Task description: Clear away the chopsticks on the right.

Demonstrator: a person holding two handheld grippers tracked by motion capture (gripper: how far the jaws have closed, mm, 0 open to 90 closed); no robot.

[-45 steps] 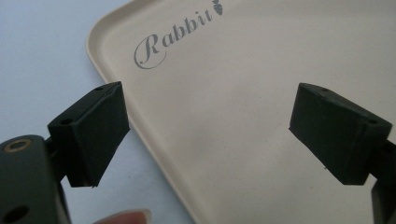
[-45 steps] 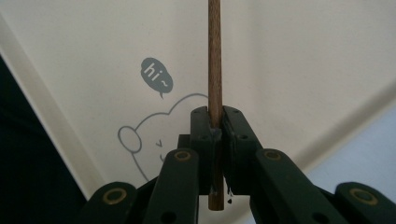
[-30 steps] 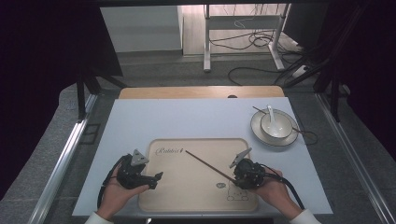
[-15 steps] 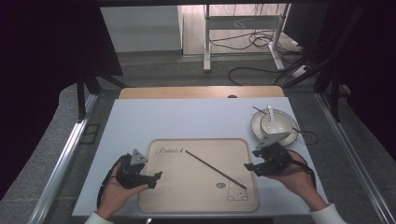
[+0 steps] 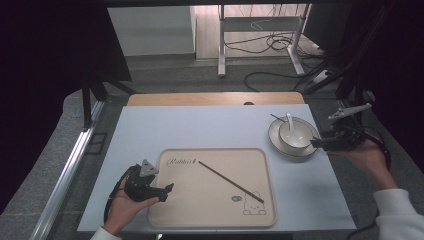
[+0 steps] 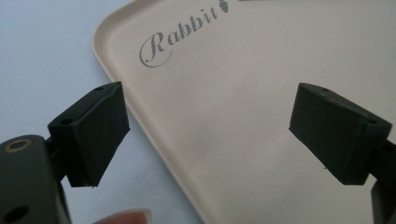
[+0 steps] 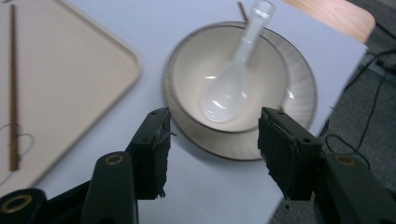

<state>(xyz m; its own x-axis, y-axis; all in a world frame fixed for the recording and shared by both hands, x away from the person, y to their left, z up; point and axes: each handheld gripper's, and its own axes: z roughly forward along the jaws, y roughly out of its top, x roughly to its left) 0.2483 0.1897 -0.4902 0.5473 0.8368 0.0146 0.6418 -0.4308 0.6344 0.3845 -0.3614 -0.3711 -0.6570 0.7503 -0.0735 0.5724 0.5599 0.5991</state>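
Note:
A beige tray (image 5: pixel 210 200) printed "Rabbit" lies at the table's front middle, and a single brown chopstick (image 5: pixel 230 181) rests diagonally on it. My left gripper (image 5: pixel 167 190) is open over the tray's (image 6: pixel 243 116) left rim, nothing between its jaws. At the right, a white bowl (image 5: pixel 294 134) with a white spoon (image 5: pixel 290 121) in it stands on a plate (image 5: pixel 280 145); a second chopstick end (image 5: pixel 276 118) pokes out behind it. My right gripper (image 5: pixel 320 143) is open just right of the plate, its jaws facing the bowl (image 7: pixel 224 84) and spoon (image 7: pixel 229 88).
The pale blue table mat (image 5: pixel 200 127) ends close to the plate at the right edge. A wooden table strip (image 5: pixel 215 98) runs along the back. Beyond it are a metal stand (image 5: pixel 260 35) and floor cables (image 5: pixel 280 45).
My right gripper has left the tray's right side and swung right and back to the plate with the bowl. The chopstick stays on the tray. The left gripper has not moved.

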